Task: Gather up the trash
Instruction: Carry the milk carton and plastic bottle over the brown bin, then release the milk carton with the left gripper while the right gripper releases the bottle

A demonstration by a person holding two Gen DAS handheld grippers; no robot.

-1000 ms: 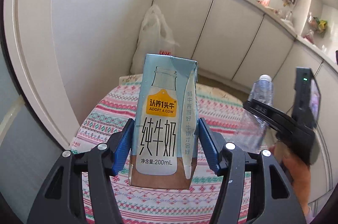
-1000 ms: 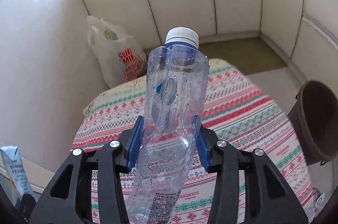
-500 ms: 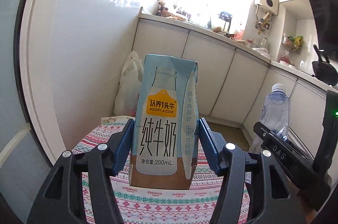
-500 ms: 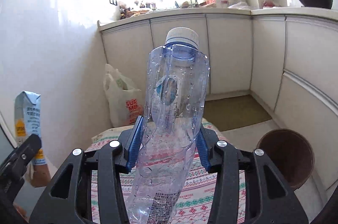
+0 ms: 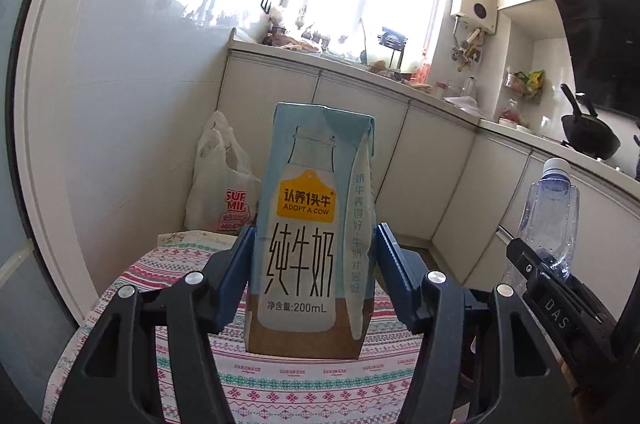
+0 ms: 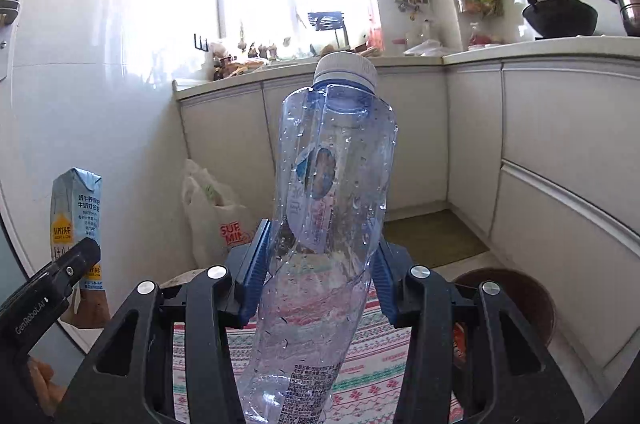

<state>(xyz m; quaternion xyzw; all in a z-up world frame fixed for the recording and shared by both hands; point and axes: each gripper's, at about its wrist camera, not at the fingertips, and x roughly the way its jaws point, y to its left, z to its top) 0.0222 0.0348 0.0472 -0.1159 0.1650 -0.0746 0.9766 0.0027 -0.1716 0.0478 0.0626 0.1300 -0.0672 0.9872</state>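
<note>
Carry step: your left gripper [image 5: 314,260] clamps the milk carton [image 5: 314,224], your right gripper [image 6: 320,264] the plastic bottle [image 6: 328,207]; next, judged, swing both to the brown bin [image 6: 520,296] at four o'clock.

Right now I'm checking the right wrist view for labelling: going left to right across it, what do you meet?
Milk carton → white plastic bag → clear water bottle held upright in the right gripper → brown bin on the floor, with the black wok on the counter above it.
</note>
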